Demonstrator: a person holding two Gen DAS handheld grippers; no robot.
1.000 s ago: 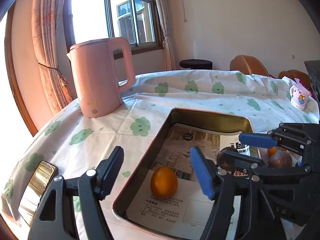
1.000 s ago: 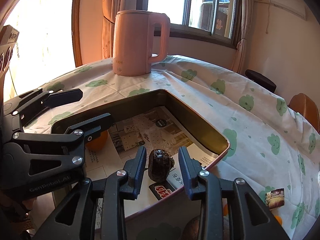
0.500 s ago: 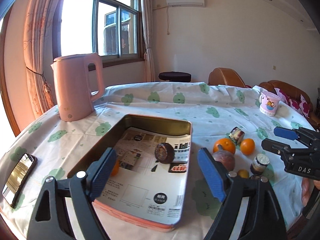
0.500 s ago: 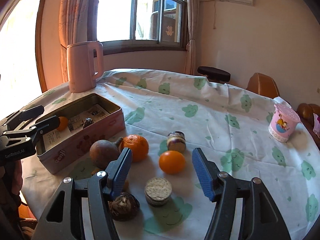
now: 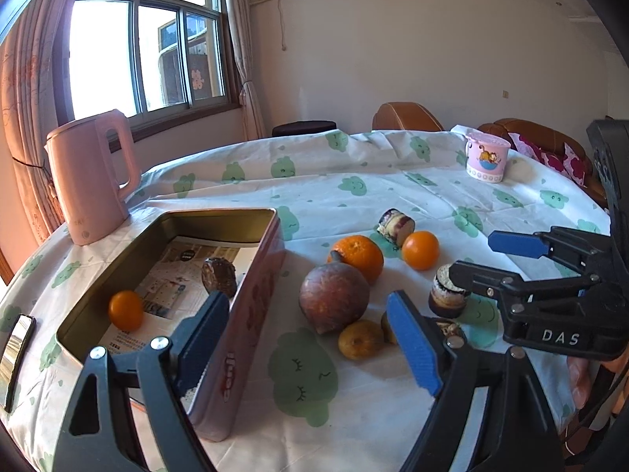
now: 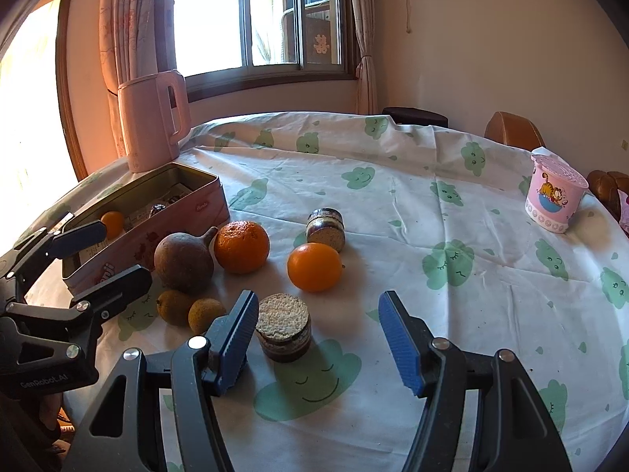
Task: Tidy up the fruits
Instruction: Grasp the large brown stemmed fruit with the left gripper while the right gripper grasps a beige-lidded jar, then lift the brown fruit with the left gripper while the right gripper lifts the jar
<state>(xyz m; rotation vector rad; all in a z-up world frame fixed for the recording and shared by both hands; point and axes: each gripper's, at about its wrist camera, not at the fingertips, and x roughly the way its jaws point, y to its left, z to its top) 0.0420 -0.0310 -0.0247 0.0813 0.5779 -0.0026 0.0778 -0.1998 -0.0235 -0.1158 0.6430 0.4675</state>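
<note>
An open pink tin (image 5: 251, 299) holds a small orange (image 5: 125, 310) and a dark wrapped piece (image 5: 219, 275). Right of it on the cloth lie a brown round fruit (image 5: 334, 299), a rough mandarin (image 5: 359, 256), a smooth orange (image 5: 420, 250), two small yellow fruits (image 6: 188, 310) and two round layered cakes (image 6: 284, 332), (image 6: 326, 225). My left gripper (image 5: 308, 342) is open, straddling the tin's right wall and the brown fruit from above and touching neither. My right gripper (image 6: 318, 340) is open; the near cake sits by its left pad, untouched.
A pink kettle (image 5: 90, 181) stands behind the tin near the window. A pink cartoon cup (image 6: 554, 196) sits at the far right of the table. A phone (image 5: 17, 350) lies at the left table edge. Brown chairs (image 5: 409, 116) stand beyond the table.
My right gripper has let go of the dark wrapped piece in the tin, opened, and swung right over the loose fruits. My left gripper has drawn back from above the tin and shifted right.
</note>
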